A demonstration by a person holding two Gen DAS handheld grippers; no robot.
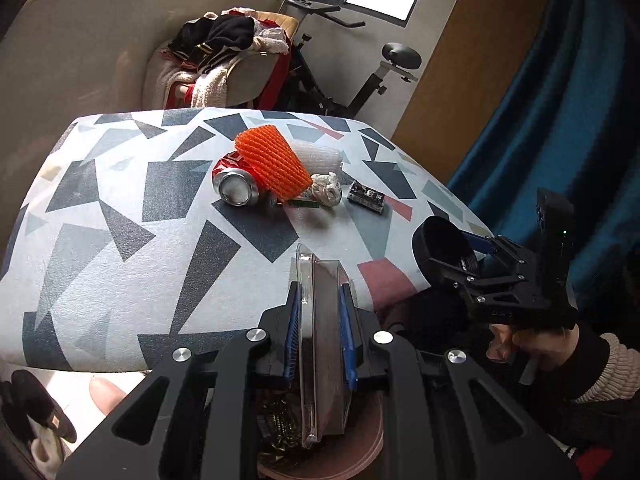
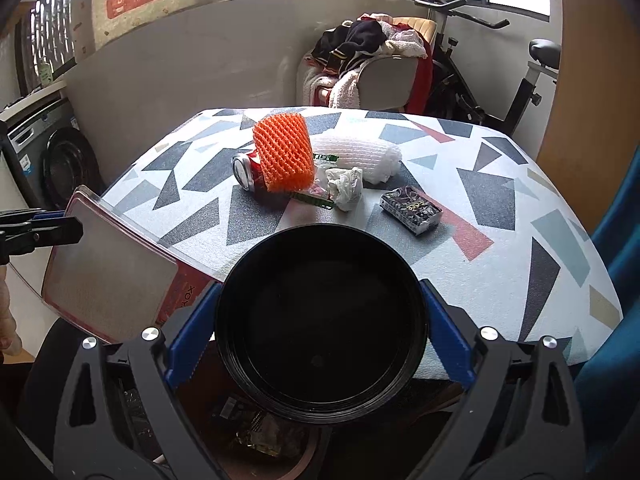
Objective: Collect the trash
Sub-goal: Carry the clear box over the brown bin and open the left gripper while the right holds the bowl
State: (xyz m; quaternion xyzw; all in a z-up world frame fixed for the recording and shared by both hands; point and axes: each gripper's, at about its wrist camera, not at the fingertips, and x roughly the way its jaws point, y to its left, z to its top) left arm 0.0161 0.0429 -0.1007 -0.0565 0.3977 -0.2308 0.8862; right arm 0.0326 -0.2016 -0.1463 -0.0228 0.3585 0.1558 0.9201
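The left gripper was closed on a clear plastic case, its blue pads pressed against the two flat faces so that the case stood on edge between them. In the right wrist view the same case appeared at far left, tilted, clamped at its upper edge and held off the near-left corner of the table. Below both grippers a round bin with a pinkish-brown rim held dark scraps.

On the table's patterned cloth the remaining trash lay in a cluster near the centre. From left to right it comprised a crushed red can lying on its side with its silver end toward the cameras; an orange foam net sleeve leaning over the can; a white foam net sleeve behind it; a green strip wrapper flat in front; a crumpled white tissue just beside the orange sleeve; and a small dark printed packet lying apart to the right.

The right gripper was spread wide around a round black lid, its blue pads touching the rim on either side, with the hollow face toward the camera. In the left wrist view this lid hung beyond the table's right edge.
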